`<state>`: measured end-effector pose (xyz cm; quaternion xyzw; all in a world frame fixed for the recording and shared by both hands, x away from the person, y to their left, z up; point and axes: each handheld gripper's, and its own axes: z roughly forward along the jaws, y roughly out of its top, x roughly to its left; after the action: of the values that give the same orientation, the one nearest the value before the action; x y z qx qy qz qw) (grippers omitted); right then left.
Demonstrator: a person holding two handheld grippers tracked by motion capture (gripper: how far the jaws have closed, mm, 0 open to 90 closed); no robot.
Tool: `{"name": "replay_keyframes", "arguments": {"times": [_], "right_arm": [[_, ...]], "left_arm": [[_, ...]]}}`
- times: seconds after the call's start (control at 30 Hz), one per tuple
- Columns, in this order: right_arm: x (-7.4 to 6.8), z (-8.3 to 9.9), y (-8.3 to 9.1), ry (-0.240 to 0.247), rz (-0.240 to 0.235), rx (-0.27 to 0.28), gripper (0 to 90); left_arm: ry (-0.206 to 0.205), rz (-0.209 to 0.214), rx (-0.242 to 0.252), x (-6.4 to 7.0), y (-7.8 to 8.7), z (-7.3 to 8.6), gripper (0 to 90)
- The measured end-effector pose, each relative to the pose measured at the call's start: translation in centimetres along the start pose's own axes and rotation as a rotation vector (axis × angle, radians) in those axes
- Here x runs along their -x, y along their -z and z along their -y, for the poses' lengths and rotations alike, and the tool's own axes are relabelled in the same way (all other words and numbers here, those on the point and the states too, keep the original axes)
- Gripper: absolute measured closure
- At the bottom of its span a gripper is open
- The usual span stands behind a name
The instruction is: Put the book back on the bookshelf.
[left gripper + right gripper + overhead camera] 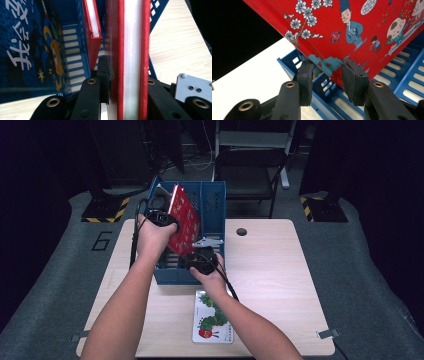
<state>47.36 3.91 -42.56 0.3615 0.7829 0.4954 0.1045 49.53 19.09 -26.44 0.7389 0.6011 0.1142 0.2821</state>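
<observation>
Red book [183, 219] tilted, corner downward

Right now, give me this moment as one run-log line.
left gripper: shut on red book | right gripper: open at book's lower edge | book: tilted, over blue file rack | caterpillar book: flat on table

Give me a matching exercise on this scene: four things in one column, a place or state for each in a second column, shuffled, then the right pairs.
Things:
1. red book
2. caterpillar book
3. blue file rack
4. left tool

Places or states:
A. lies flat on the table near the person
B. shut on the red book's edge
C. tilted, held over the rack
D. stands at the table's far edge, holding books

Pairs: 1-C, 2-A, 3-D, 4-B
</observation>
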Motion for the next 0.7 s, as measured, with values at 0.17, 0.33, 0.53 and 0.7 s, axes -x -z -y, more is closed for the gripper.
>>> {"name": "replay_keyframes", "arguments": {"times": [0.17,0.33,0.53,0.7], "right_arm": [[0.2,0.1,-0.1,0.002,0.009,-0.011,61.3],[0.1,0.2,-0.3,0.011,0.012,-0.018,61.3],[0.1,0.3,-0.5,0.005,0.013,-0.025,61.3],[0.3,0.5,-0.6,-0.002,0.016,-0.037,61.3]], "left_arm": [[0.002,0.004,-0.003,-0.1,-0.4,0.2,77.8],[0.001,0.003,-0.008,-0.3,-0.7,0.5,77.8],[0.013,0.008,0.000,-0.7,-1.0,0.8,77.8],[0.010,0.012,-0.004,-0.6,-1.5,1.0,77.8]]}}
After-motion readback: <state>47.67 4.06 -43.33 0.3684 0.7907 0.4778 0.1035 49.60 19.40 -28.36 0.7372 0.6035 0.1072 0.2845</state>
